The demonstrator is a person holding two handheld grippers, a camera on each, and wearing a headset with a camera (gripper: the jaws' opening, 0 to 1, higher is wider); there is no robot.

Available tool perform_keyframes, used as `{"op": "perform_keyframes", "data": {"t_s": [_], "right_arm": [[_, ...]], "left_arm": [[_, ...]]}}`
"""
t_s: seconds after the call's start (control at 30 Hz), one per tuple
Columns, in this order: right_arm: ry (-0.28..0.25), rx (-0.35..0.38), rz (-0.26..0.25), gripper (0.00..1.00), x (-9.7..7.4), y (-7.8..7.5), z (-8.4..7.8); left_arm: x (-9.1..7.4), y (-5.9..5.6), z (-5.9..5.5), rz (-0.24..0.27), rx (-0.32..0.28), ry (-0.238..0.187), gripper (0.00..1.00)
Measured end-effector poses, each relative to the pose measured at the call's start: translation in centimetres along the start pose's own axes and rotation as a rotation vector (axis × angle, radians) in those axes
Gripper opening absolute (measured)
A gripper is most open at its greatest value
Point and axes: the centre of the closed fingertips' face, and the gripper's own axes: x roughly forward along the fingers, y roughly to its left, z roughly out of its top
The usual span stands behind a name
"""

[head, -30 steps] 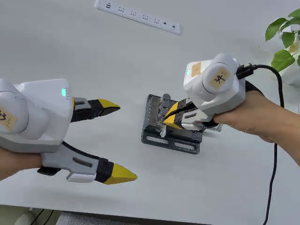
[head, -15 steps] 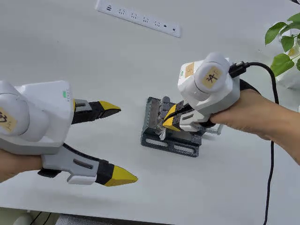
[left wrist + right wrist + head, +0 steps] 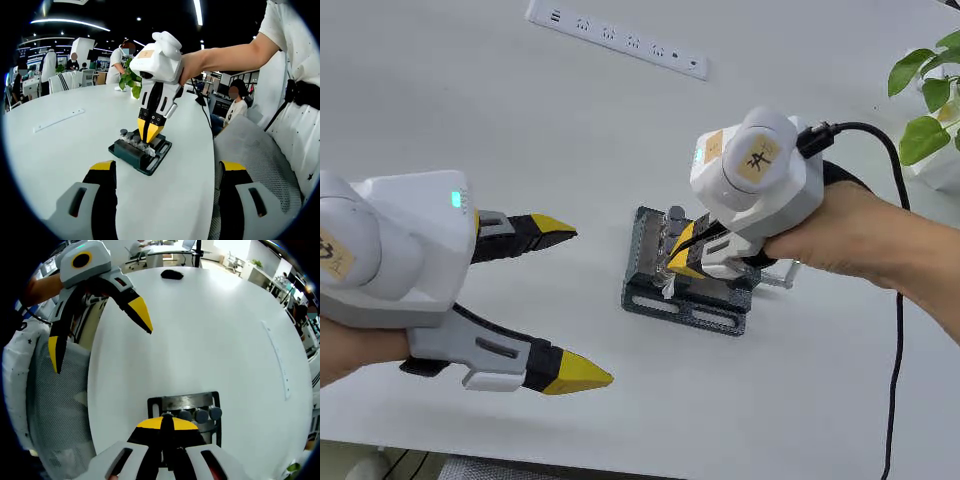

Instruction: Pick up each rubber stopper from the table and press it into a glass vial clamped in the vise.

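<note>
A dark vise (image 3: 648,296) sits mid-table and clamps a row of glass vials topped with grey stoppers (image 3: 675,213). My right gripper (image 3: 678,260) points down onto that row, jaws together. In the right gripper view the shut yellow tips (image 3: 166,422) rest at the near end of the vise (image 3: 181,402), beside three stoppers (image 3: 201,415). My left gripper (image 3: 570,300) hovers left of the vise, jaws wide apart and holding nothing. The left gripper view shows its own jaws (image 3: 167,167) framing the vise (image 3: 145,161) and the right gripper (image 3: 149,136).
A white power strip (image 3: 615,38) lies at the far edge of the white table. A leafy plant (image 3: 925,90) stands at the right. The right gripper's black cable (image 3: 900,330) trails toward me. People sit at other tables behind.
The right gripper's body has shifted slightly left and up, tilting over the vise, while its tips stay on the vial row. The left gripper has held still.
</note>
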Motion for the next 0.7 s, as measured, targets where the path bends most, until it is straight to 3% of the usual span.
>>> {"op": "perform_keyframes", "data": {"t_s": [0.43,0.7], "right_arm": [[0.013,-0.009,-0.001,0.00,0.00,0.22,-0.21],[-0.024,0.005,-0.008,0.00,-0.09,0.13,-0.25]], "left_arm": [[0.29,-0.13,0.27,-0.007,0.007,0.002,0.83],[-0.02,0.11,0.47,0.004,0.012,0.004,0.83]]}}
